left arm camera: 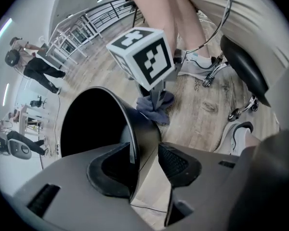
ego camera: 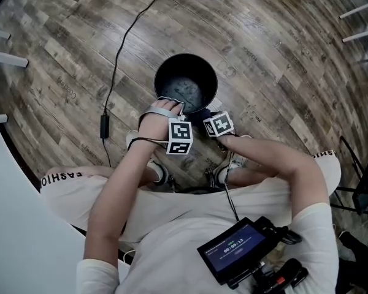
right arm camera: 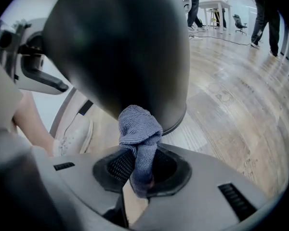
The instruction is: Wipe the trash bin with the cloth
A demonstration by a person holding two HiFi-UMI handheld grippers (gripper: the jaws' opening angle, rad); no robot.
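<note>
A round black trash bin stands on the wood floor in front of the seated person. My left gripper hangs over its near rim. In the left gripper view the rim runs between the jaws of my left gripper; the right pad stands off the outer wall, so this gripper is open. My right gripper is shut on a bunched grey-blue cloth, which lies against the bin's outer wall low down near the base. The same cloth shows under the right gripper's marker cube.
A black cable runs over the floor left of the bin. The person's shoes and a chair base with castors are close behind the grippers. A white table edge curves at the left. People stand far off.
</note>
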